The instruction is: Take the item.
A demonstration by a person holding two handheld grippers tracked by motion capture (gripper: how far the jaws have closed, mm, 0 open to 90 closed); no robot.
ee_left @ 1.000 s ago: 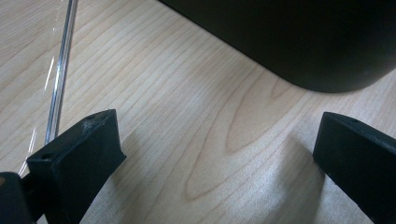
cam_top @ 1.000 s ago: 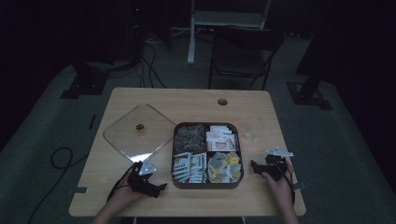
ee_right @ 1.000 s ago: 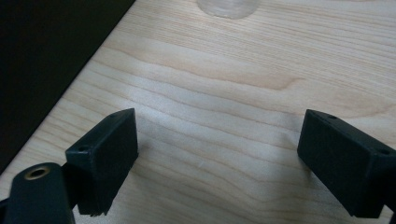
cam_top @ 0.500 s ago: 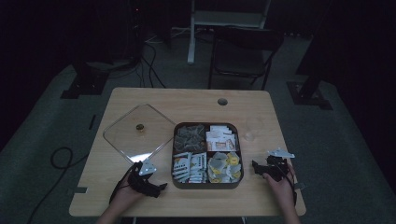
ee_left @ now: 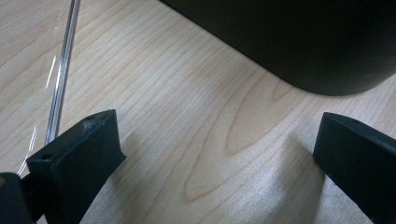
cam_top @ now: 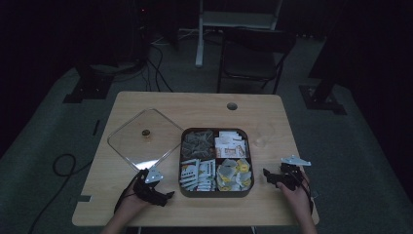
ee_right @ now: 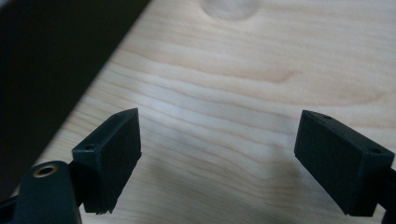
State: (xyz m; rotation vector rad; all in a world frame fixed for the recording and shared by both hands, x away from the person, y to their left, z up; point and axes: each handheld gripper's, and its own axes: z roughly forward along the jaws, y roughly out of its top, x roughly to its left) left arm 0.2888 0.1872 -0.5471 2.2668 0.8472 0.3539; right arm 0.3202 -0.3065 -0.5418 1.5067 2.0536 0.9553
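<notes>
High view: dark square compartment tray point(cam_top: 181, 161) of packets sits at lower centre of the wooden worktop point(cam_top: 272, 122), left gripper point(cam_top: 168, 195) and right gripper point(cam_top: 266, 173) flanking it, fingers wide, empty

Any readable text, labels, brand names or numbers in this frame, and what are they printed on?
None can be read.
Packets in the tray: the white and orange packets, the white packets and the yellow packets carry print, too small and dim in the high view to make out.
The glass lid, the table and both claws, left and right, show no lettering.
</notes>
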